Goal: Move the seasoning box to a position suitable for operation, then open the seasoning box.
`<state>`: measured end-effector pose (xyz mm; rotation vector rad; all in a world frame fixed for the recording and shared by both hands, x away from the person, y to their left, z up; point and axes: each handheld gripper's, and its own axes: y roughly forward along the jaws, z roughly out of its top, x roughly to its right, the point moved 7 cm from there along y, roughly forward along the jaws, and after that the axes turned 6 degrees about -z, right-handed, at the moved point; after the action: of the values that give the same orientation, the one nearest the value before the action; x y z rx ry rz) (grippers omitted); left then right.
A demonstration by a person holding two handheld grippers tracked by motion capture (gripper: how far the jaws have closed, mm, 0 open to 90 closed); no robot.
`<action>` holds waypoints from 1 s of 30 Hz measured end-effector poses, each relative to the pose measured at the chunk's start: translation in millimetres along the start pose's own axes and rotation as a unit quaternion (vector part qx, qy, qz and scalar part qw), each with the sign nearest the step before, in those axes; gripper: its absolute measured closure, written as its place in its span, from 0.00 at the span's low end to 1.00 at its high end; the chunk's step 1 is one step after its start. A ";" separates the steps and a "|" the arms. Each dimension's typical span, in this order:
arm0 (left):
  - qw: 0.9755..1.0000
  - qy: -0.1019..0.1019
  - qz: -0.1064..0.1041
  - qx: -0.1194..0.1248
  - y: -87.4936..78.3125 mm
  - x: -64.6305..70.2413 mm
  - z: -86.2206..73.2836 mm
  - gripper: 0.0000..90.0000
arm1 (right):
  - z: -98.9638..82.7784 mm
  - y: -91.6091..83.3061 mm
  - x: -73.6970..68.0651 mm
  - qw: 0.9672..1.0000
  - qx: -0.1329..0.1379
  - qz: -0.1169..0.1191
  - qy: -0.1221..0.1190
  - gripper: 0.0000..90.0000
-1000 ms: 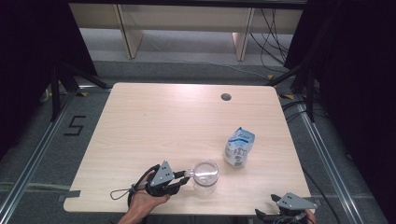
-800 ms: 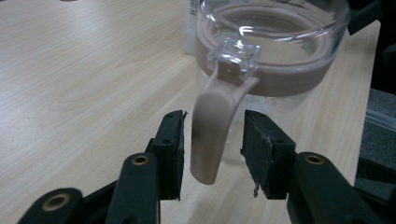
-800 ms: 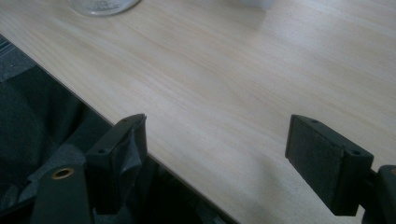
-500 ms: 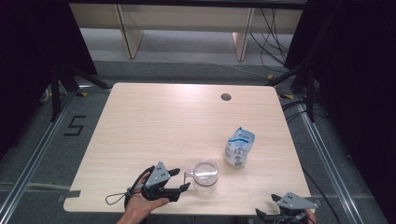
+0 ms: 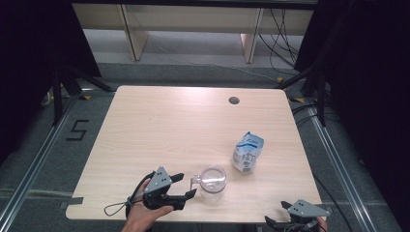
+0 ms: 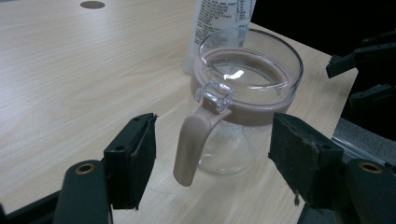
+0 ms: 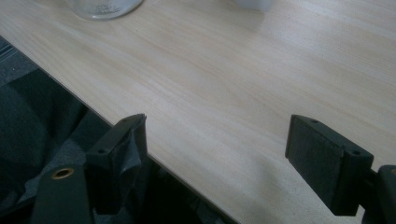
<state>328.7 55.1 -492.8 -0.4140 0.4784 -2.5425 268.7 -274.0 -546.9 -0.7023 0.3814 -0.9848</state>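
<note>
Left gripper [image 5: 186, 186] sits near the table's front edge with its jaws spread wide; they have just been opening, and the jar's beige handle [image 6: 191, 144] stands between the pads without touching either. That handle belongs to a clear glass jar [image 5: 212, 179] with a beige collar under a transparent lid (a small clear latch sits where the handle meets the rim). The jar stands upright on the wooden table [image 5: 169, 125], and through the glass nothing can be made out inside it. Just beyond the jar, apart from it, stands a white pouch [image 5: 247, 152] with blue print, upright and slightly crumpled; what it holds cannot be told, since it is opaque.

At the table's front right corner, the right gripper [image 7: 215, 163] hangs over the edge with its jaws spread and nothing between them. In its own view the jar's glass base [image 7: 105, 8] shows at the top.
</note>
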 end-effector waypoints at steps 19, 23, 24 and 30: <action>1.000 0.003 -0.005 0.016 -3.6 4.4 15.8 0.41 | 0.6 1.4 0.8 1.000 0.005 0.002 -0.011 0.24; 1.000 0.011 -0.011 0.021 -3.9 6.5 20.0 0.51 | 0.1 0.3 -1.2 1.000 0.003 0.000 0.001 0.24; 1.000 0.009 -0.010 0.023 -4.2 7.7 21.1 0.63 | -0.2 0.1 -2.4 1.000 -0.003 0.005 0.005 0.24; 0.998 0.030 -0.014 0.050 -4.3 11.7 33.9 0.89 | 1.5 1.7 0.2 1.000 0.003 -0.001 -0.013 0.24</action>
<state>330.0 43.7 -458.6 -0.3100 0.3693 -2.5992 270.7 -273.1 -547.0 -0.7092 0.3551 -0.9776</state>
